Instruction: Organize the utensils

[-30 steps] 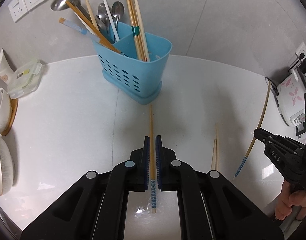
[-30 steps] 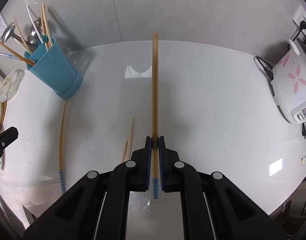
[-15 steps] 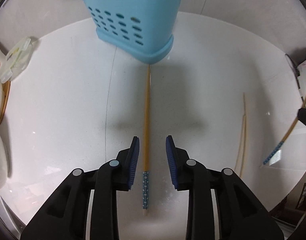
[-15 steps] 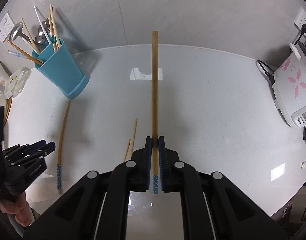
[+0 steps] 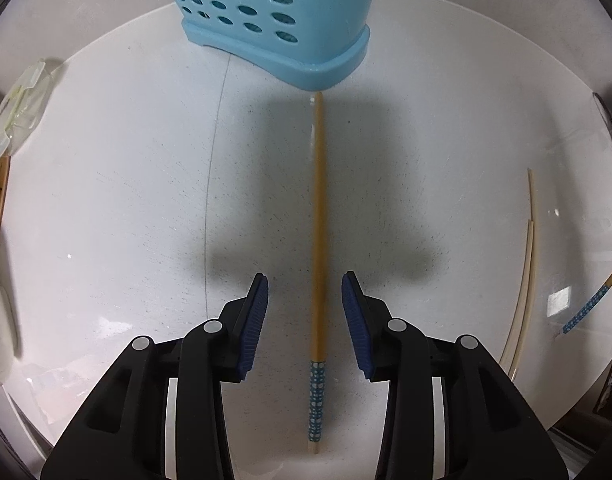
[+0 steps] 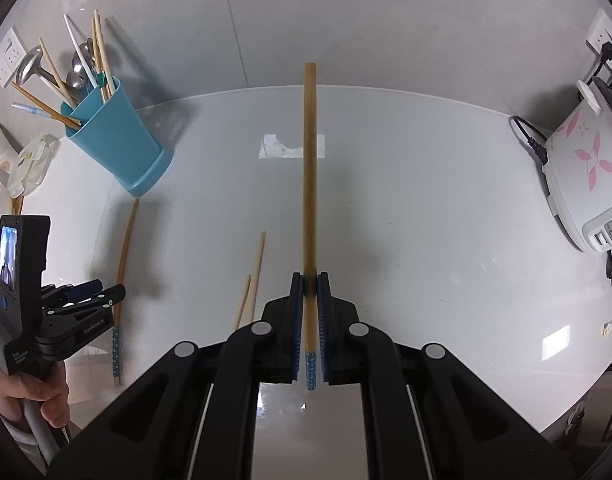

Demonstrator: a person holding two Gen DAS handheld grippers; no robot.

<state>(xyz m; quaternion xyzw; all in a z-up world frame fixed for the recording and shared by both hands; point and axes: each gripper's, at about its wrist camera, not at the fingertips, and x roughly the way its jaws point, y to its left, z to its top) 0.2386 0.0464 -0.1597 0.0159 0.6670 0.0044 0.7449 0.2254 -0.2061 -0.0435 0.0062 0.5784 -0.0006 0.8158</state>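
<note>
While left gripper (image 5: 304,320) opens over chopstick (image 5: 317,240), right gripper (image 6: 310,322) clamps second chopstick (image 6: 309,168); white counter (image 6: 405,208).

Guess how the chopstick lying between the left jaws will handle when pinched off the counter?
The chopstick looks stiff: its twin stays straight in the right gripper. Slim and probably light. Lying flat on the glossy counter, it may skid or roll as the jaws close.
</note>
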